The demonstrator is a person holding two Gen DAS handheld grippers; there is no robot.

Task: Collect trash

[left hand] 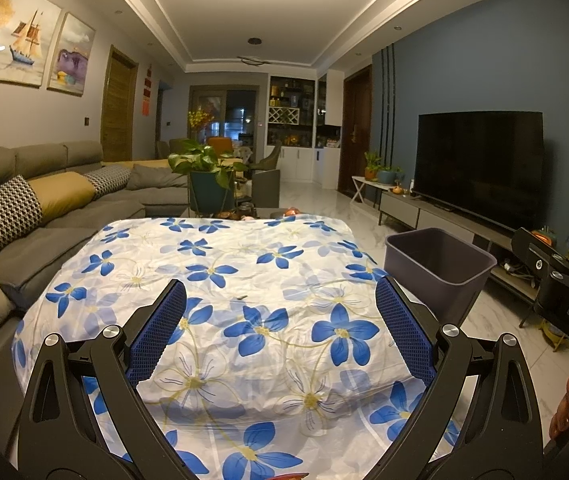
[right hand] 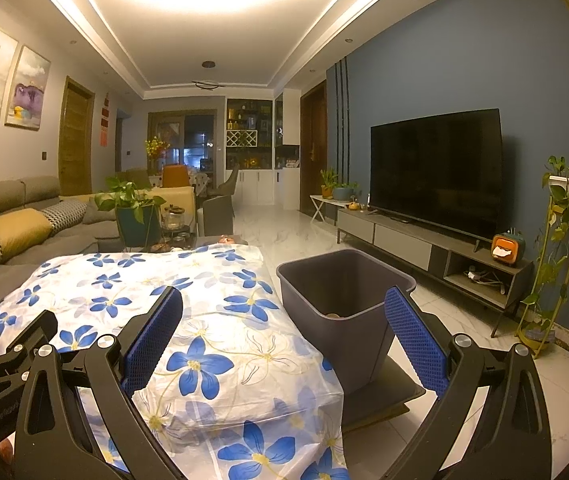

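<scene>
One small dark scrap (left hand: 242, 298) is the only trash I can see on the counter (left hand: 292, 364), lying on the flowered cloth; it is too small to tell what it is. In the left wrist view it sits ahead of the left tool (left hand: 280, 334), between the lines of its two fingers and a little left of centre, long axis roughly crosswise to them. The right wrist view does not show it. So the left hand looks the nearer one for the pick. The bin (right hand: 344, 300) stands just beside the counter's right edge, directly ahead of the right tool (right hand: 284, 340), with something small at its bottom. Both tools are spread wide and hold nothing. Each hovers above the counter's near end, pointing forward and slightly down.
</scene>
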